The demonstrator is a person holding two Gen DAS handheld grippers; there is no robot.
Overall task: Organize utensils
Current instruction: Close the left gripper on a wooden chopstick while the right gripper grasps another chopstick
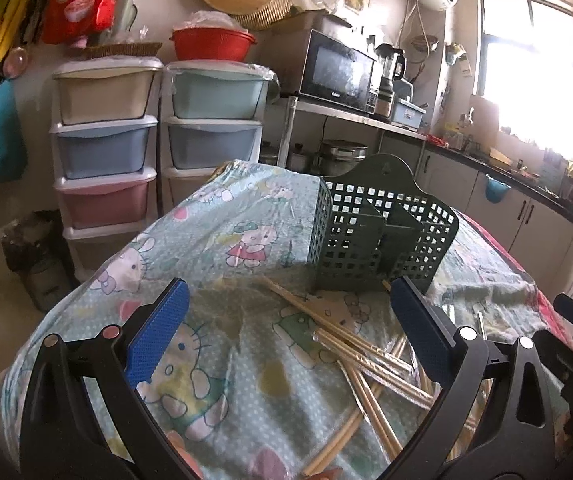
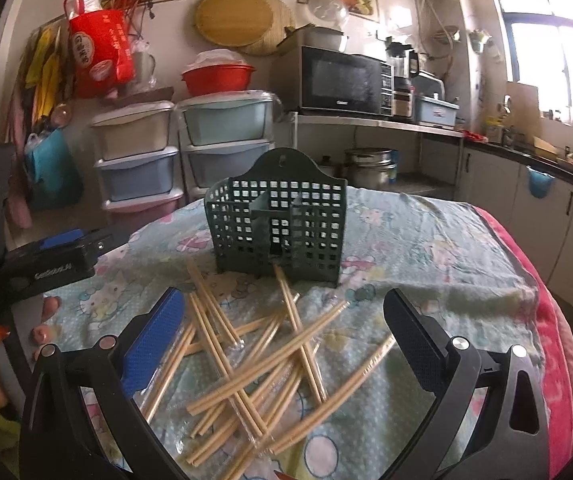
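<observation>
A dark green lattice utensil holder stands upright on the table; it also shows in the right wrist view. A loose pile of wooden chopsticks in clear sleeves lies in front of it, seen in the left wrist view at lower right. My left gripper is open and empty, above the cloth left of the pile. My right gripper is open and empty, hovering over the pile. The left gripper's body shows at the left of the right wrist view.
The table wears a light blue cartoon-cat cloth with a red blanket edge at right. Stacked plastic drawers stand behind, a microwave on a shelf, and kitchen counters at right.
</observation>
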